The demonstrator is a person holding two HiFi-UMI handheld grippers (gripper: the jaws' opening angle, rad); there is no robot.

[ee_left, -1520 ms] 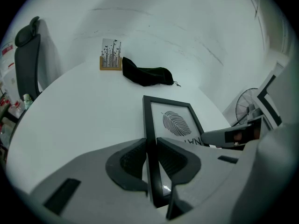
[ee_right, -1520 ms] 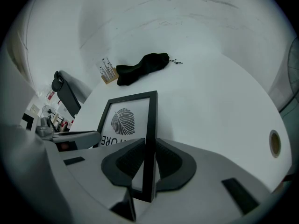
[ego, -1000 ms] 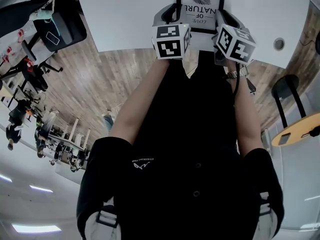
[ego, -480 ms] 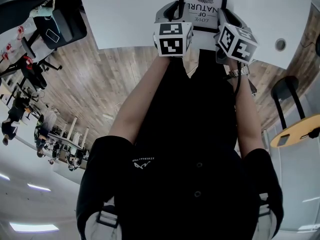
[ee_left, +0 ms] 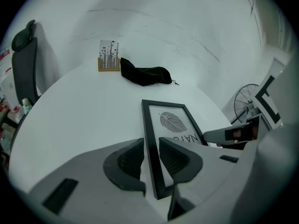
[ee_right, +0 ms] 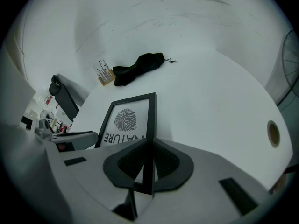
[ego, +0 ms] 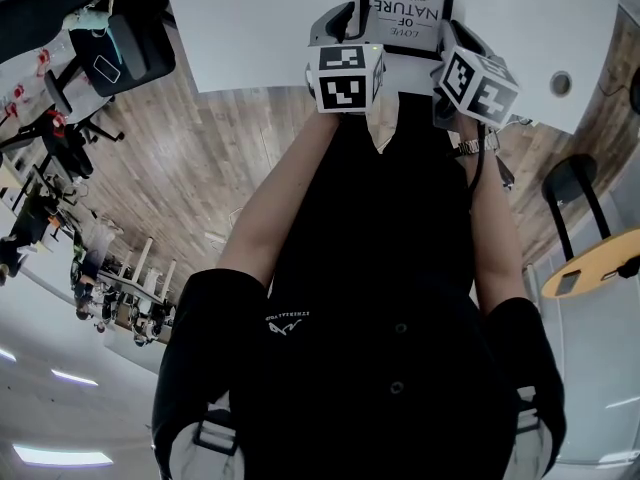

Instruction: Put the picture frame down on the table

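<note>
The picture frame (ee_left: pixel 175 122) is black-edged, with a leaf print and the word NATURE, and it lies on the white table (ego: pixel 250 28) near its front edge. Its left bar runs between the jaws of my left gripper (ee_left: pixel 150 143). Those jaws have just been opening, and a thin gap shows on each side of the bar. My right gripper (ee_right: pixel 149 146) is shut on the right bar of the frame (ee_right: pixel 128 118). In the head view both marker cubes flank the frame (ego: pixel 405 8).
A black pouch (ee_left: pixel 145 75) and a small card stand on a wooden base (ee_left: pixel 108 62) sit at the table's far side. A round cable hole (ee_right: pixel 272 133) lies to the right. An office chair (ee_left: pixel 23 64) and a fan (ee_left: pixel 245 101) stand beside the table.
In the head view the frame and both grippers sit slightly higher in the picture. Nothing else visibly differs.
</note>
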